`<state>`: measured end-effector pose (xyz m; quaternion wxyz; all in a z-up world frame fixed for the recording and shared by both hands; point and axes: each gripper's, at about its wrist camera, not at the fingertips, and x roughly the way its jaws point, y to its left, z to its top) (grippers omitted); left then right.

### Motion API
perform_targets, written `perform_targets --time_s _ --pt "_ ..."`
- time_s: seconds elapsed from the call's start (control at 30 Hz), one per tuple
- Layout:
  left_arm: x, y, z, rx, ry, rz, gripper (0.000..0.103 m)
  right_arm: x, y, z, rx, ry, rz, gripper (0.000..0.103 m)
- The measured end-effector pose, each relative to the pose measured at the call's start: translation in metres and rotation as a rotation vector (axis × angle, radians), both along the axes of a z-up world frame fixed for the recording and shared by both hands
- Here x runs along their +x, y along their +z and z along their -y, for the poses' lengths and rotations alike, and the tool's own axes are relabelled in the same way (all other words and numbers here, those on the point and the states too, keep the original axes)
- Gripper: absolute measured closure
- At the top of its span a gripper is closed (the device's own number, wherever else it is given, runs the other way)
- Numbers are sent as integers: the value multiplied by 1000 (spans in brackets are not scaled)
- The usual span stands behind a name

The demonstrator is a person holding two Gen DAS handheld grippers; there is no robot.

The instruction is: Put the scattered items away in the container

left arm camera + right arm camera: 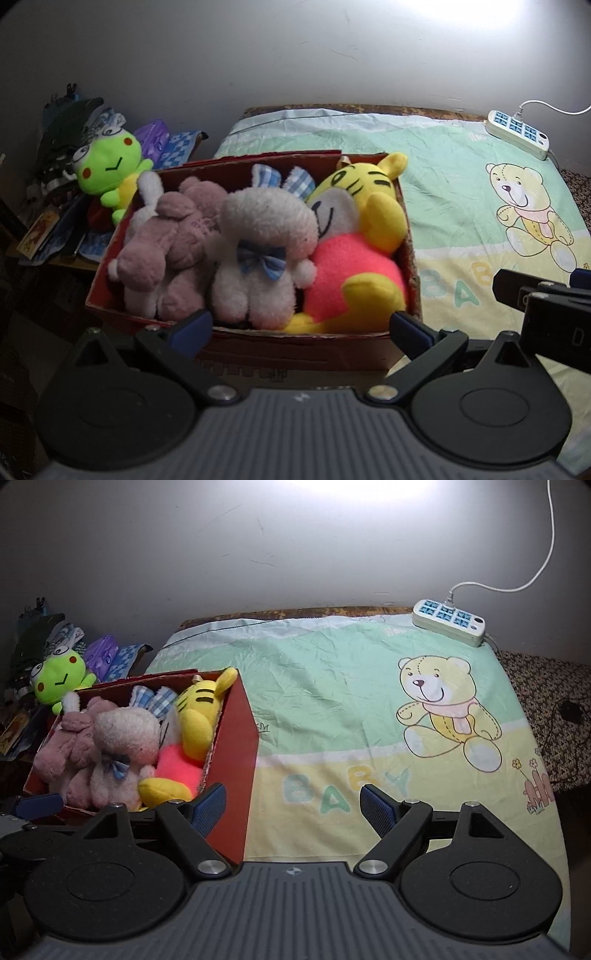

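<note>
Two grippers, left gripper (pixel 301 326) and right gripper (pixel 293 803), spread apart, red box (pixel 258 350), three plush toys (pixel 258 258) inside

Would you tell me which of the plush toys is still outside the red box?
The green frog plush: it sits beyond the red box, while the other three lie inside.

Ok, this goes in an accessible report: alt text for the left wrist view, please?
A red box on a bear-print sheet holds three plush toys: pink, white and a yellow tiger. The open left claw hovers before it; a green frog plush sits outside.
</note>
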<state>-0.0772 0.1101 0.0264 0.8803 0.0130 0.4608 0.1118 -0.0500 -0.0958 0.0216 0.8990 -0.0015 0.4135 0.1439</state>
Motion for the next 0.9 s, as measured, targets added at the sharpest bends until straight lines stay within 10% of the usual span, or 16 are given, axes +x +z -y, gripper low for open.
perform_targets --time_s 0.9 --pt "-12 4 -110 -17 -2 -58 1 -33 25 -115 0 136 54 26"
